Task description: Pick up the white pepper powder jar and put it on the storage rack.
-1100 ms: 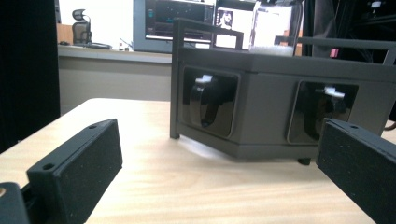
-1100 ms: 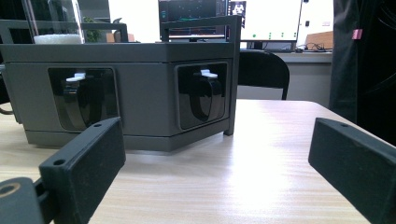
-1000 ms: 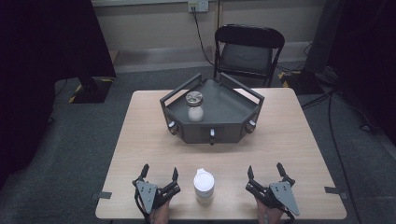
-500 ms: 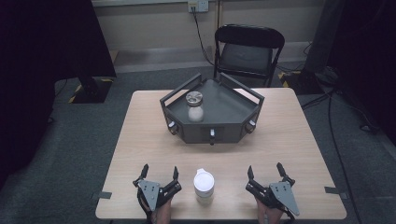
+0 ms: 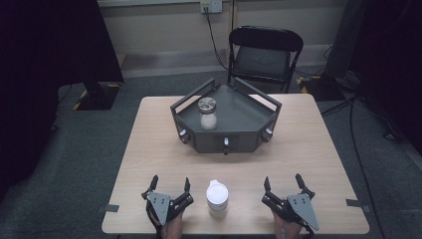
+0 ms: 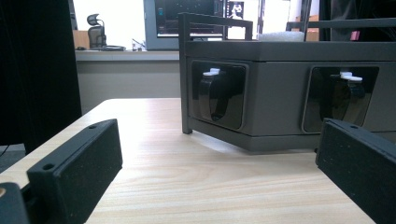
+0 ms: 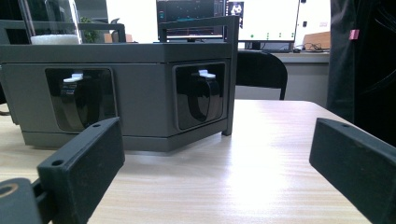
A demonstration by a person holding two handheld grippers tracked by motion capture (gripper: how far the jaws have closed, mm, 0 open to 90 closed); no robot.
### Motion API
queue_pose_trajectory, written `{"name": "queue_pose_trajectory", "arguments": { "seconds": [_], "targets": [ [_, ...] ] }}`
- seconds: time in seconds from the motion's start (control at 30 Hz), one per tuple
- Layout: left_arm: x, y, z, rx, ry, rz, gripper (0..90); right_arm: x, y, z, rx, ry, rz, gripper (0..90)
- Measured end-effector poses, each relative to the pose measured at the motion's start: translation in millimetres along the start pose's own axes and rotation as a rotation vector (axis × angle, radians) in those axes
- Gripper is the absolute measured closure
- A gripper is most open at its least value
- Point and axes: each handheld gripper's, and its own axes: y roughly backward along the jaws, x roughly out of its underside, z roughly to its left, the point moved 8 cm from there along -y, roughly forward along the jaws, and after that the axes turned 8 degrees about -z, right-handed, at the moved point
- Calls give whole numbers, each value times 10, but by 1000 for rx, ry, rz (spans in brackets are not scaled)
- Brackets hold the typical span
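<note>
On the pale wooden table [image 5: 149, 149], a small white lidded plastic cup [image 5: 217, 197] stands between the wide-open left gripper [image 5: 169, 181] and the equally spread right gripper [image 5: 282, 181], probably light and slippery, best gripped around its lower body.

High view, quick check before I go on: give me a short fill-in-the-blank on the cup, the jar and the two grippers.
1. The white cup stands on the table between the two ____.
2. The jar stands inside the dark ____.
3. The fingers of the left gripper and right gripper are spread ____.
4. Behind the table stands a black folding ____.

Missing words: grippers; tray; open; chair
</note>
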Motion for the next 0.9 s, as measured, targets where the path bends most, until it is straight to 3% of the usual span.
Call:
{"name": "queue_pose_trajectory", "arguments": {
  "seconds": [0.3, 0.43, 0.6, 0.8, 0.9],
  "targets": [
    [-1, -1, 0, -1, 0, 1, 1, -64, 12, -18, -48, -1, 4, 0],
    [-1, 0, -1, -1, 0, 0, 1, -128, 38, 27, -66, 9, -21, 0],
    [-1, 0, -4, -5, -1, 0, 1, -245, 63, 136, -122, 22, -55, 0],
    [0, 0, -4, -5, -1, 0, 0, -412, 64, 289, -194, 9, -96, 0],
    [0, 0, -4, -5, -1, 0, 0, -536, 57, 428, -252, -12, -119, 0]
  ]
}}
